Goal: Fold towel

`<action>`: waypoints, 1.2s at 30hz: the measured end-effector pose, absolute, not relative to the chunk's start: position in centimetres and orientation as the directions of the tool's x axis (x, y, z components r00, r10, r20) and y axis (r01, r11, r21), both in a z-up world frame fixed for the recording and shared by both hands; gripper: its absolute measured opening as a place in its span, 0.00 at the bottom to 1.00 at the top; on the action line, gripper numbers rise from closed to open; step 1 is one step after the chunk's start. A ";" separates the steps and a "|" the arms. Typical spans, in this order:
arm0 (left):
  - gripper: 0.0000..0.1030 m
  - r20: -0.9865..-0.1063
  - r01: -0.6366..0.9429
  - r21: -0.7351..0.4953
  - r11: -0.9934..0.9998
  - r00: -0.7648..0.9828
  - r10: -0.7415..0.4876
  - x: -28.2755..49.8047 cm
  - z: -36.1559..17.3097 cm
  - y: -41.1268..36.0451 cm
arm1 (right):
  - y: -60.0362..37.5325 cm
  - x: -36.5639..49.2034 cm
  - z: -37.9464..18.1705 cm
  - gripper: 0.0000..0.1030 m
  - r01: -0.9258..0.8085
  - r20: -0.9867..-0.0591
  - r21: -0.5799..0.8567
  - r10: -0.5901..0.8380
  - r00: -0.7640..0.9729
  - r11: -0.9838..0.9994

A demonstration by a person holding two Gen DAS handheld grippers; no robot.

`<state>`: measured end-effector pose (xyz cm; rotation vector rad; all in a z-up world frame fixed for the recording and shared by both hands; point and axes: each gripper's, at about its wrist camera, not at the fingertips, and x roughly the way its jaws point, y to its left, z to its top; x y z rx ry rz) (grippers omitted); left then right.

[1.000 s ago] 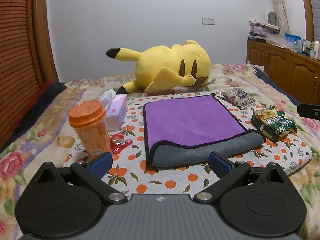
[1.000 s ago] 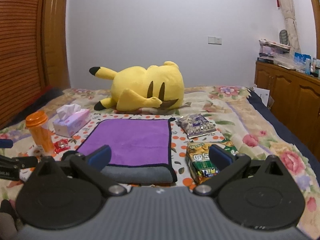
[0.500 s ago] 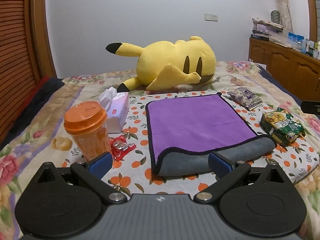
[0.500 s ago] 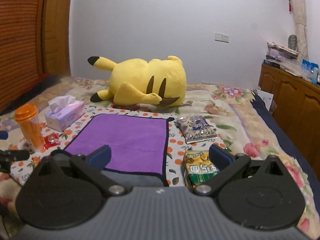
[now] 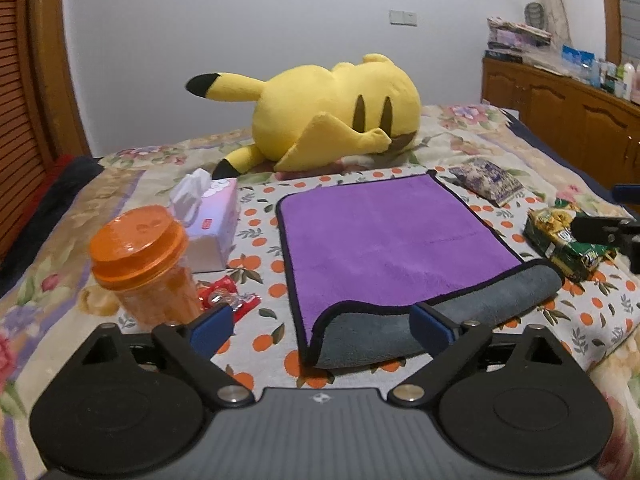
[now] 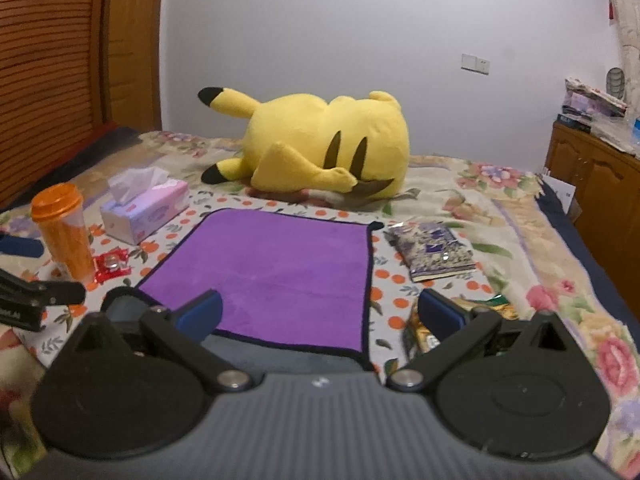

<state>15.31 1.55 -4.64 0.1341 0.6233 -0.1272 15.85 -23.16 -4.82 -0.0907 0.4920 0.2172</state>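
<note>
A purple towel (image 5: 392,240) with a grey underside lies folded on the orange-dotted cloth (image 5: 264,248), its grey fold along the near edge. It also shows in the right wrist view (image 6: 280,272). My left gripper (image 5: 320,330) is open and empty, just in front of the towel's near left corner. My right gripper (image 6: 320,316) is open and empty over the towel's near right part. The right gripper also shows at the right edge of the left wrist view (image 5: 608,232), and the left gripper at the left edge of the right wrist view (image 6: 36,296).
An orange lidded cup (image 5: 144,268), a tissue box (image 5: 208,220) and a red wrapper (image 5: 224,300) lie left of the towel. A purple snack bag (image 5: 486,180) and a green one (image 5: 564,240) lie right. A yellow plush (image 5: 332,116) lies behind.
Both grippers have moved closer to the towel and a little lower. The right gripper has shifted left, over the towel's near right part. The towel has not moved.
</note>
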 end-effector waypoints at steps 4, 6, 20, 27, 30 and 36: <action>0.84 -0.605 0.179 0.089 0.980 0.791 -0.089 16.2 -5.1 1.3 | -22.7 16.4 -5.9 1.00 -0.254 -0.495 -0.034 0.205 0.845 0.967; 0.77 -0.616 0.190 0.082 0.978 0.782 -0.100 16.8 -5.4 1.3 | -22.4 16.6 -6.4 1.00 -0.265 -0.500 -0.041 0.210 0.840 0.963; 0.57 -0.676 0.221 0.068 0.973 0.727 -0.118 20.1 -7.6 1.1 | -23.1 19.1 -8.7 1.00 -0.308 -0.533 -0.032 0.245 0.810 0.951; 0.48 -0.702 0.217 0.051 0.975 0.703 -0.120 21.2 -8.7 1.4 | -24.3 20.8 -10.3 0.85 -0.312 -0.572 0.033 0.274 0.773 0.949; 0.48 -0.710 0.218 0.063 0.974 0.695 -0.109 21.4 -9.1 1.2 | -24.6 21.2 -11.0 0.85 -0.314 -0.588 0.037 0.275 0.760 0.949; 0.46 -0.732 0.205 0.057 0.977 0.674 -0.098 21.9 -9.9 1.3 | -25.2 21.7 -12.0 0.85 -0.322 -0.628 0.067 0.291 0.722 0.944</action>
